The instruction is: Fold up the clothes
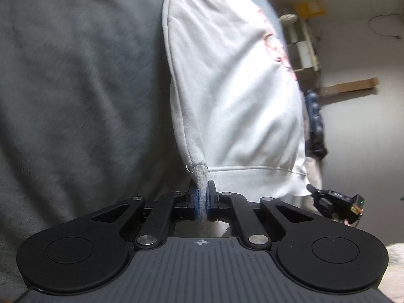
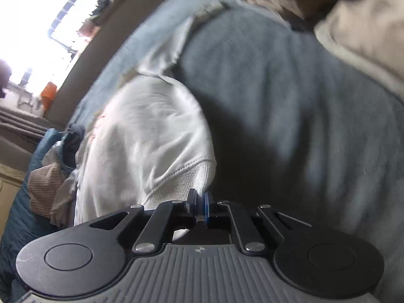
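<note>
A white sweatshirt point(image 1: 232, 88) with a pink print lies stretched over a grey blanket point(image 1: 75, 88). In the left wrist view my left gripper point(image 1: 201, 194) is shut on one corner of its ribbed hem, the fabric pinched between the blue pads. The other gripper shows small at the right edge of that view point(image 1: 335, 202). In the right wrist view the same sweatshirt point(image 2: 146, 141) hangs up from the grey blanket point(image 2: 290, 113), and my right gripper point(image 2: 200, 200) is shut on the other ribbed hem corner.
A beige cover point(image 2: 358, 32) lies at the far right of the bed. A heap of other clothes point(image 2: 50, 171) sits at the left on a blue sheet, near a bright window point(image 2: 50, 25). A pale wall with a cardboard strip point(image 1: 351, 87) is behind.
</note>
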A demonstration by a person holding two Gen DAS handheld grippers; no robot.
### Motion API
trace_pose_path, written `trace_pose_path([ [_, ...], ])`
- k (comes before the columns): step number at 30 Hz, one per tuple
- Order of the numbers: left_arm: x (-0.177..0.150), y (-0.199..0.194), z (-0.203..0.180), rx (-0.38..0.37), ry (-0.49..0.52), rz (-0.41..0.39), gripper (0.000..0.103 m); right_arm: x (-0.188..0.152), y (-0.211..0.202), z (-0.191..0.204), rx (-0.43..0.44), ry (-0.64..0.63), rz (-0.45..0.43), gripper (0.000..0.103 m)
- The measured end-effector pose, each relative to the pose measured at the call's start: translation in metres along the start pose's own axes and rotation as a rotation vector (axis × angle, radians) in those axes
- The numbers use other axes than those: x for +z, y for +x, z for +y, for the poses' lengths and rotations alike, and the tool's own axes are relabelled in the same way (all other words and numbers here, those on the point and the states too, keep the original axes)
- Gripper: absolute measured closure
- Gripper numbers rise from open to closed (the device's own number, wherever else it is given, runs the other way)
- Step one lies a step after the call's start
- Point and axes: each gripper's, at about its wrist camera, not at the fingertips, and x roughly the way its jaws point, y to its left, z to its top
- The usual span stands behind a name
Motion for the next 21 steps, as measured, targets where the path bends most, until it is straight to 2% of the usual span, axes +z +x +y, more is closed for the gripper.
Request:
trace_pose_path([
  [3, 0.001, -0.001, -0.01, 0.012, 0.051, 0.002, 0.1, -0.001, 0.017, -0.021, -0.025, 0.057, 0.033, 0.098],
  [7, -0.003, -0.016, -0.031, 0.038, 0.153, -0.019, 0.1, 0.001, 0.001, -0.005, -0.03, -0.032, -0.015, 0.099],
  [9, -0.006, -0.005, -0.025, 0.074, 0.152, 0.016, 0.1, 0.0, -0.002, -0.001, -0.063, -0.071, -0.013, 0.099],
  [12, -0.007, 0.013, -0.012, 0.104, 0.124, 0.071, 0.1, -0.006, 0.017, -0.013, -0.138, -0.057, 0.063, 0.099],
  [14, -0.009, 0.015, -0.01, 0.111, 0.125, 0.078, 0.1, -0.013, 0.026, -0.022, -0.167, -0.046, 0.096, 0.099],
  [21, -0.009, 0.019, -0.007, 0.154, 0.173, 0.094, 0.1, -0.011, 0.03, -0.018, -0.211, -0.081, 0.113, 0.1],
])
